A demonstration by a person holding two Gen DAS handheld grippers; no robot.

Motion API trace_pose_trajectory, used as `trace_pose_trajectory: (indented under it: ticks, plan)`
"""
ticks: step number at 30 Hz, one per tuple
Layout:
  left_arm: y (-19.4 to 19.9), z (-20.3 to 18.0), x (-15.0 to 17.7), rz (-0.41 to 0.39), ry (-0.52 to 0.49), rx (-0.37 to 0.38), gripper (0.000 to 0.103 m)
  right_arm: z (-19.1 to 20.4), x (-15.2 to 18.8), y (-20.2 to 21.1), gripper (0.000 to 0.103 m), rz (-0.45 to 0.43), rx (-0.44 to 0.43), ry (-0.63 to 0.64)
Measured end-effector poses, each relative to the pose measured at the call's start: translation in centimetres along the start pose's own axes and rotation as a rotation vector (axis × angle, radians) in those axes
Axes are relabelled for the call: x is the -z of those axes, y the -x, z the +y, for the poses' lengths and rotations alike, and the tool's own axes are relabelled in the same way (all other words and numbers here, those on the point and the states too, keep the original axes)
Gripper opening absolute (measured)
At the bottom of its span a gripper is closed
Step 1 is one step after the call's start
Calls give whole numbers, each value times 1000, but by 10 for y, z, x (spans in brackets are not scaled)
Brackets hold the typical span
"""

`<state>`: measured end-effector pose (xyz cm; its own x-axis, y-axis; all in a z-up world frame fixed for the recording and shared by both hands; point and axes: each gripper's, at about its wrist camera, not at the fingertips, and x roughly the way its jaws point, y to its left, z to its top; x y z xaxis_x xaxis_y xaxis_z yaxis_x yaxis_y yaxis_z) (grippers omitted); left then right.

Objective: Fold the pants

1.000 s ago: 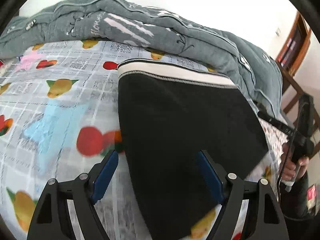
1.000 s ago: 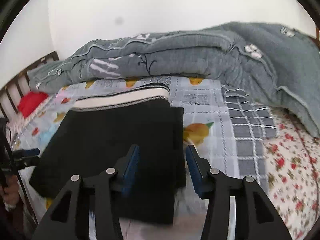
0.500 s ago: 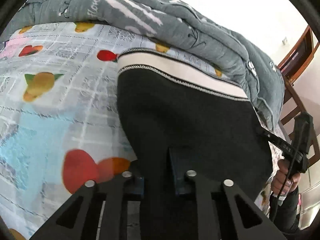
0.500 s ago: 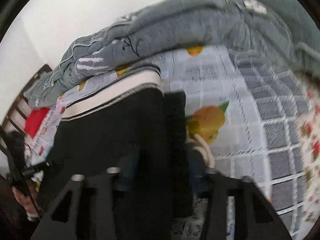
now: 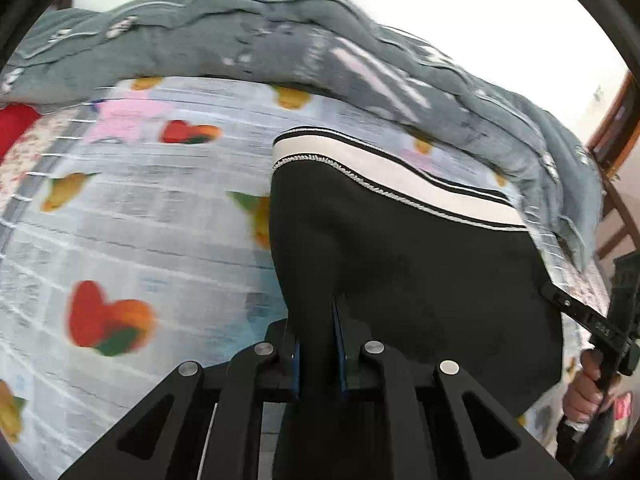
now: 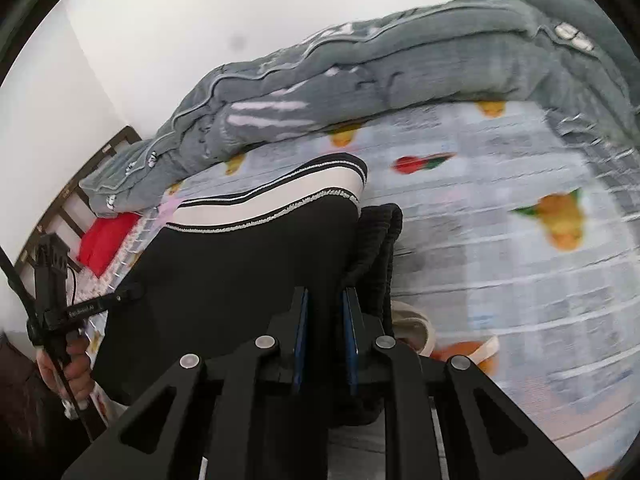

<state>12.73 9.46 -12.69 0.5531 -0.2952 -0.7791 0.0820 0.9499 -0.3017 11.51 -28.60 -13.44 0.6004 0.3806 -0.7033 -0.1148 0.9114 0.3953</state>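
In the left wrist view, the fruit-printed bedsheet (image 5: 132, 240) fills the left half of the frame, blurred. To its right lie the pants (image 5: 420, 272): black fabric, folded into a broad panel, with a cream waistband edged in thin black and speckled stripes running across the upper centre toward the right edge. The waistband end sits toward the top of the frame, just beside the grey quilt (image 5: 280, 40) bunched along the upper edge; the near edge of the fabric rises into the left gripper (image 5: 316, 344), whose blue-padded fingers are pinched narrowly on a fold of it at bottom centre. At far right, a hand holds the other gripper's handle.

In the right wrist view, the pants (image 6: 240, 280) occupy the centre-left, long axis running from the bottom centre up to the waistband at mid-frame. A ribbed black cuff shows just right of the waistband. The right gripper (image 6: 324, 340) clamps the near edge of the fabric between nearly closed fingers. The bedsheet (image 6: 520, 260) spreads to the right.
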Motion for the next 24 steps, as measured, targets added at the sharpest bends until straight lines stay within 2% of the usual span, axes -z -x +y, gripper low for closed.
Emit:
trace_pose_trajectory:
  ticks: [1, 3, 5, 7, 10, 11, 15, 16, 18, 20, 22, 23, 24]
  plan:
    - [-1, 8, 0, -2, 14, -15, 15, 11, 1, -9, 17, 9, 1, 7]
    - [-6, 17, 3, 8, 13, -50, 28, 24, 3, -21, 22, 30, 58, 54]
    - [-7, 20, 12, 19, -16, -78, 57, 40, 9, -23, 28, 24, 144, 129]
    - [5, 23, 24, -5, -48, -80, 65, 46, 9, -10, 28, 3, 176, 178]
    - [22, 34, 35, -37, -17, -48, 67, 51, -2, 8, 29, -79, 176, 187]
    - [26, 38, 37, -36, 5, -45, 67, 54, -9, 6, 29, -79, 174, 192]
    - [38, 46, 44, -27, 28, -41, 67, 61, -36, -34, 29, -32, 187, 208]
    - [41, 46, 46, -30, 24, -53, 67, 61, -42, -55, 31, 18, 203, 198]
    - [49, 49, 48, -37, 23, -69, 67, 63, -41, -73, 30, 46, 278, 224]
    - [54, 50, 49, -44, 21, -56, 67, 70, -36, -68, 12, 13, 287, 300]
    - [57, 47, 48, -50, 20, -51, 67, 69, -38, -48, 9, -27, 240, 302]
    - [59, 45, 47, -54, 15, -48, 67, 60, -42, -27, 9, -70, 166, 231]
    - [59, 41, 47, -54, 7, -44, 67, 54, -44, -19, 9, -82, 138, 196]
